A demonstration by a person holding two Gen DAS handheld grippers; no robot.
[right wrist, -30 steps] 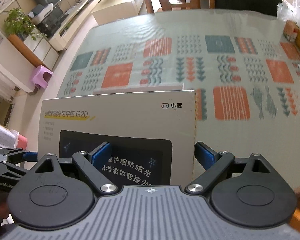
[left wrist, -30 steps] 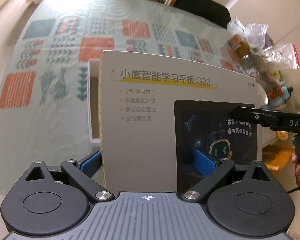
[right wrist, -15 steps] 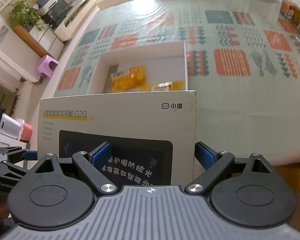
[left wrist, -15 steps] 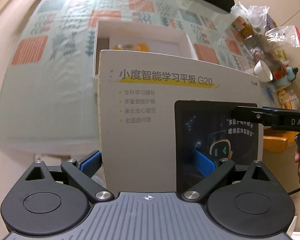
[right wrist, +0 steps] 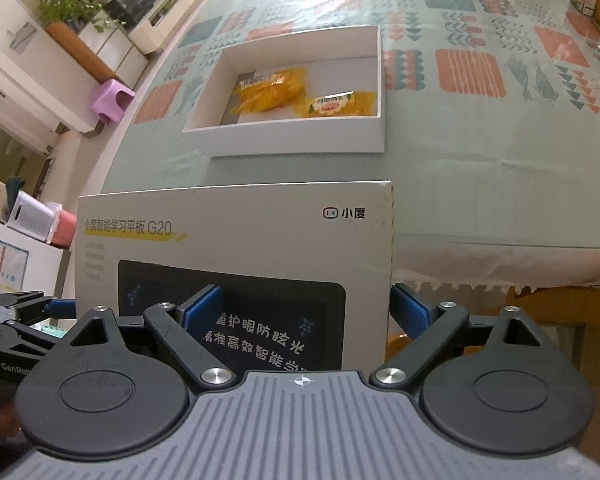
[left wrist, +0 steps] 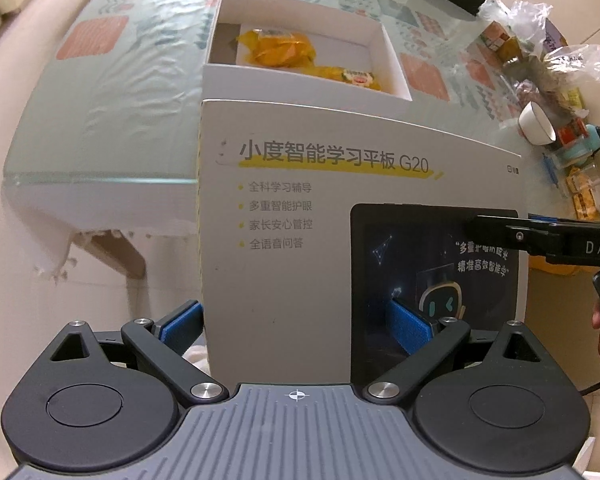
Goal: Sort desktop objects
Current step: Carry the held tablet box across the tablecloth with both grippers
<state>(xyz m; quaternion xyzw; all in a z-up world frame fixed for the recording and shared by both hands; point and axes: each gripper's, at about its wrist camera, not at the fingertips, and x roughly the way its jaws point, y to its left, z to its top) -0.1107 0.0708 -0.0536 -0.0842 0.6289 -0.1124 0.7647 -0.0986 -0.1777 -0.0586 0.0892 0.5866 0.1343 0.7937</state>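
Since a second earlier the box lid (left wrist: 300, 264) had come up and back off the open box (right wrist: 292, 136), which then lay fully uncovered on the table (right wrist: 480, 168), where before only a sliver of it showed behind the lid.

At the far left of the right wrist view, a purple stool (right wrist: 110, 100) stood on the floor beside a white cabinet, with a potted plant (right wrist: 72, 4) above it. The left gripper (left wrist: 296, 328) had the lid's left end pinched between its blue pads (left wrist: 408, 328), one on the printed face and the other behind the board, its jaws closed to the thickness of the panel. The lid hung clear of the table, held out past its near edge, printed face towards both cameras. Beyond it the white open box sat on the patterned tablecloth, with two yellow snack packets (right wrist: 272, 88) lying inside, one near the middle and one against the right wall. The right gripper (right wrist: 304, 312) clamped the lid's right end the same way, one pad on the dark tablet picture and one behind the edge. Farther right in the left wrist view, a small white cup (left wrist: 536, 124) lay tilted among plastic bags (left wrist: 540, 40) and loose packets at the table's side.
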